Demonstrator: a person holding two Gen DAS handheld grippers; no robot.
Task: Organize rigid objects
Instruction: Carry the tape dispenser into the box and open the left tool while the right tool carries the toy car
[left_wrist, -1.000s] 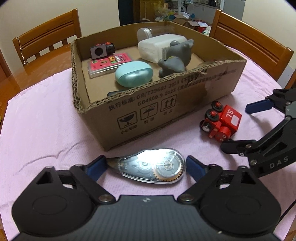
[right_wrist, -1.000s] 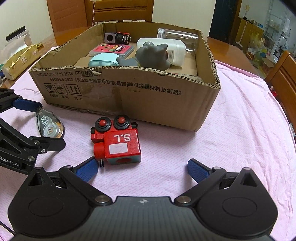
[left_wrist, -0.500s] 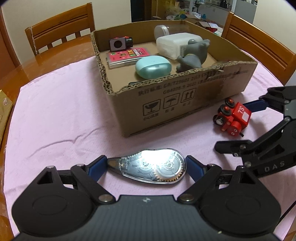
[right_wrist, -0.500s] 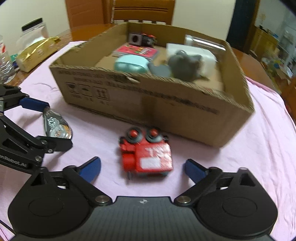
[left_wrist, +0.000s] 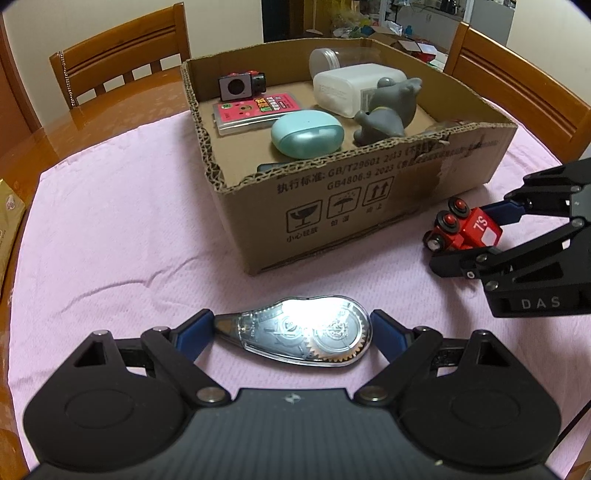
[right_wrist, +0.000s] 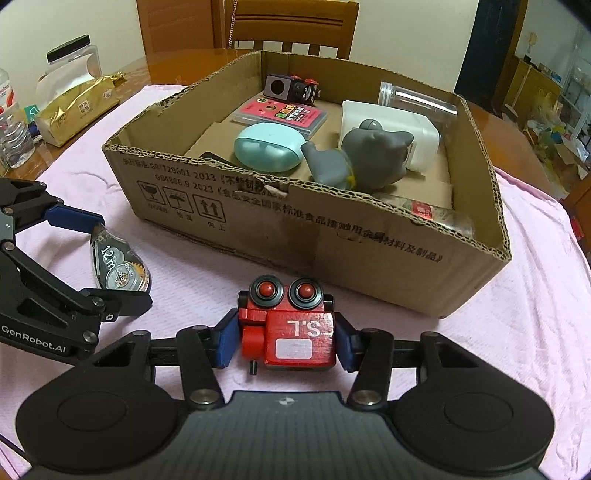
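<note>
The red toy train (right_wrist: 290, 332) is sitting between the blue fingers (right_wrist: 225, 343) of the right gripper (right_wrist: 284, 341), which are pressing on its two sides. It is just in front of the near wall of the cardboard box (right_wrist: 332, 236). Its long axis is running from near to far, and its end with the two round red buttons is pointing toward the box. Whether it is lifted from the pink cloth (right_wrist: 535, 295) or resting on it, I cannot tell.

To the left, the correction tape dispenser (left_wrist: 299, 338) is lying flat between the fingers (left_wrist: 194, 330) of the left gripper (left_wrist: 295, 334), which are touching both of its ends. Its long axis is going left to right across the gripper, with the pointed tip to the left and the round gear end to the right.

The open box is holding a mint green case (left_wrist: 306, 133), a grey animal figure (right_wrist: 362, 158), a white container (left_wrist: 347, 88), a clear jar (right_wrist: 417, 99) lying on its side, a pink card pack (left_wrist: 255, 110) and a small dark cube (right_wrist: 279, 86). A small clear tube (right_wrist: 439, 216) is lying in the near right corner.

Both grippers are held low over the tabletop, pointing toward the box, the left one well apart from the right one. A wooden chair (left_wrist: 122, 62) is standing behind the box, and a golden packet (right_wrist: 77, 107) is lying far left beside the cloth.
</note>
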